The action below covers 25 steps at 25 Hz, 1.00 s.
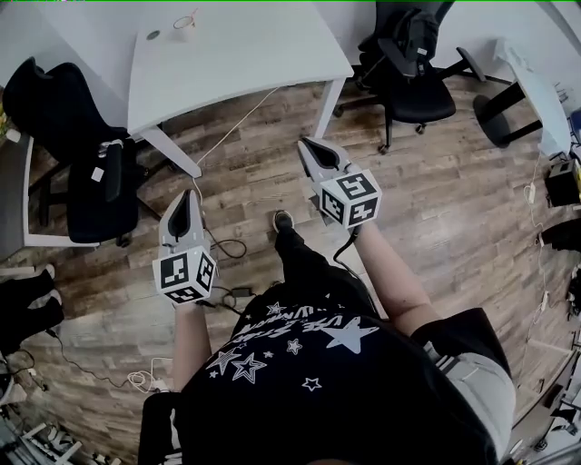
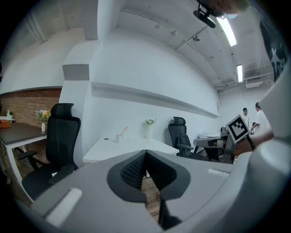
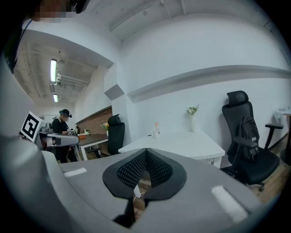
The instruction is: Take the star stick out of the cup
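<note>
A small white cup (image 1: 185,25) stands at the far side of the white table (image 1: 236,64), with a thin stick leaning out of it. The left gripper view shows the cup (image 2: 119,137) and its orange-tipped stick (image 2: 124,131) far off on the tabletop. It is just as small and distant in the right gripper view, the cup (image 3: 156,134) with the stick (image 3: 156,125) poking up. Both grippers hang over the wooden floor, well short of the table. My left gripper (image 1: 184,194) is shut and holds nothing, and my right gripper (image 1: 307,145) is likewise shut and holds nothing.
A vase of flowers (image 2: 148,129) stands on the table to the right of the cup. Black office chairs (image 1: 82,154) (image 1: 408,64) flank the table. Cables (image 1: 227,245) trail across the floor. Other people work at desks (image 3: 61,129) further off.
</note>
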### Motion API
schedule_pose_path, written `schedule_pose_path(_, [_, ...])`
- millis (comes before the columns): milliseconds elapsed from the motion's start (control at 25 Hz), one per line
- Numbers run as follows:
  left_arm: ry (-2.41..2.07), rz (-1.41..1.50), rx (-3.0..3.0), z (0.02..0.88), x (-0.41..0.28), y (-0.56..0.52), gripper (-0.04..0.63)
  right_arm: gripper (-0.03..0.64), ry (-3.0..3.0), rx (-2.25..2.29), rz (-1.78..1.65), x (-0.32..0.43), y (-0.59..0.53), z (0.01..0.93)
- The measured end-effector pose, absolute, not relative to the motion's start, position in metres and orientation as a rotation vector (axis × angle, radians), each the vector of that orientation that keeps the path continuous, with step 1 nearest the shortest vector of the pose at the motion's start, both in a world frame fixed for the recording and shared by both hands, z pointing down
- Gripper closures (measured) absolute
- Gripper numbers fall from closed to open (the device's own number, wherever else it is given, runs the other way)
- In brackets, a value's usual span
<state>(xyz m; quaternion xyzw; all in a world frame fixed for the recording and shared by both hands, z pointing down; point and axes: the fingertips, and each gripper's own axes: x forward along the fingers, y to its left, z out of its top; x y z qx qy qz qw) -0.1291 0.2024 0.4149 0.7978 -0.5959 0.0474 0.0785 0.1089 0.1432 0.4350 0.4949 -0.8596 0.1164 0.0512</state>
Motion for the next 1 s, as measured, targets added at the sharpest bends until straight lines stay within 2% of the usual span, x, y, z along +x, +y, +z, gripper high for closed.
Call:
schedule_pose_path(560, [-1.824, 0.121, 2.358, 0.409, -0.107, 0.034, 0.592, 0.601, -2.686, 1.449, 0.348, 0.129, -0.034, 0.427])
schedule_pose_path(1000, [-1.948, 0.116, 2.256, 0.406, -0.121, -0.027, 0.592, 0.601, -2.738, 1.336, 0.372, 0.122, -0.117, 0.427])
